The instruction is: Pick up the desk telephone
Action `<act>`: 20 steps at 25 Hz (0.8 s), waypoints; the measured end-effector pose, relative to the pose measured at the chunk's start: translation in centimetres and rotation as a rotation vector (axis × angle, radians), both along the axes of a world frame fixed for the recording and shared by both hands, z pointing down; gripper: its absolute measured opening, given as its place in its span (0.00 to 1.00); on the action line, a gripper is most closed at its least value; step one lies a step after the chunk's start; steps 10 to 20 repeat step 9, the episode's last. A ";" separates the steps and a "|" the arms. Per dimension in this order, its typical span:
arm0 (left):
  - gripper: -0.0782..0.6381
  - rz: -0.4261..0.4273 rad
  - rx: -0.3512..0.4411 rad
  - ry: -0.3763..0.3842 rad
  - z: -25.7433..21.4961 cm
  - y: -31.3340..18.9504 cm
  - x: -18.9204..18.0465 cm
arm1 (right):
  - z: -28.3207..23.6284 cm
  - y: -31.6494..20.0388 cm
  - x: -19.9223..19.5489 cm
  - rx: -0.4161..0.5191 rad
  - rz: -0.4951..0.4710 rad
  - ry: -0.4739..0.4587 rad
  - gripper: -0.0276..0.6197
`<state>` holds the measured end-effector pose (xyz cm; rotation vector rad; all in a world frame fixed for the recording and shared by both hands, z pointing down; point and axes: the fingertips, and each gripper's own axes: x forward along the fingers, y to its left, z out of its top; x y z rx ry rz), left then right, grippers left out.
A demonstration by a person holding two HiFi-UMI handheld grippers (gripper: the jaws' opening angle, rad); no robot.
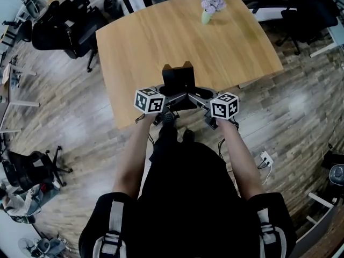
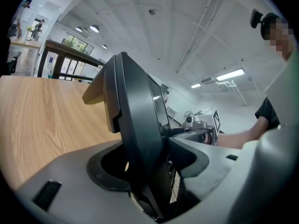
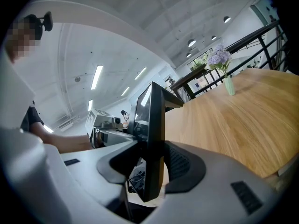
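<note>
The black desk telephone (image 1: 178,79) stands at the 6 o'clock edge of the table (image 1: 161,42). The left claw (image 2: 149,162) is clenched on its 9 o'clock side and the right claw (image 3: 150,166) on its 3 o'clock side. A flower vase (image 1: 207,16) stands toward 12 o'clock.

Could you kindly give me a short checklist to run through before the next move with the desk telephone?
1. Left gripper shut on the desk telephone: ok.
2. Right gripper shut on the telephone's opposite side: ok.
3. Telephone seated well between the pads of both grippers, not at the tips: ok.
4. Telephone's base free of the table: cannot tell; it sits at the near edge.
5. No cord trailing from the telephone: cannot tell.
6. Vase of flowers out of the way, at the table's far end: ok.
</note>
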<state>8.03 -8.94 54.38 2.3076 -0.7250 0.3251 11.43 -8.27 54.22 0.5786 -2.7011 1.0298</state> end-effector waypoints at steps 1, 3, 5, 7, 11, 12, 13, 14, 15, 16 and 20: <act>0.50 0.000 0.000 -0.002 0.0 0.0 0.2 | 0.0 0.0 0.2 -0.002 0.000 -0.002 0.33; 0.50 0.001 0.001 -0.007 0.0 0.1 0.4 | 0.0 0.1 0.4 -0.005 -0.001 -0.004 0.33; 0.50 0.001 0.002 -0.008 0.0 0.1 0.6 | 0.1 0.1 0.6 -0.004 -0.003 -0.004 0.33; 0.50 -0.001 0.001 -0.008 0.0 0.3 0.8 | 0.1 0.3 0.8 -0.005 -0.004 -0.004 0.33; 0.50 -0.003 -0.003 -0.008 0.1 0.4 1.0 | 0.2 0.4 1.0 -0.008 -0.005 -0.005 0.33; 0.50 -0.003 -0.003 -0.008 0.1 0.4 1.0 | 0.2 0.4 1.0 -0.008 -0.005 -0.005 0.33; 0.50 -0.003 -0.003 -0.008 0.1 0.4 1.0 | 0.2 0.4 1.0 -0.008 -0.005 -0.005 0.33; 0.50 -0.003 -0.003 -0.008 0.1 0.4 1.0 | 0.2 0.4 1.0 -0.008 -0.005 -0.005 0.33; 0.50 -0.003 -0.003 -0.008 0.1 0.4 1.0 | 0.2 0.4 1.0 -0.008 -0.005 -0.005 0.33; 0.50 -0.003 -0.003 -0.008 0.1 0.4 1.0 | 0.2 0.4 1.0 -0.008 -0.005 -0.005 0.33; 0.50 -0.003 -0.003 -0.008 0.1 0.4 1.0 | 0.2 0.4 1.0 -0.008 -0.005 -0.005 0.33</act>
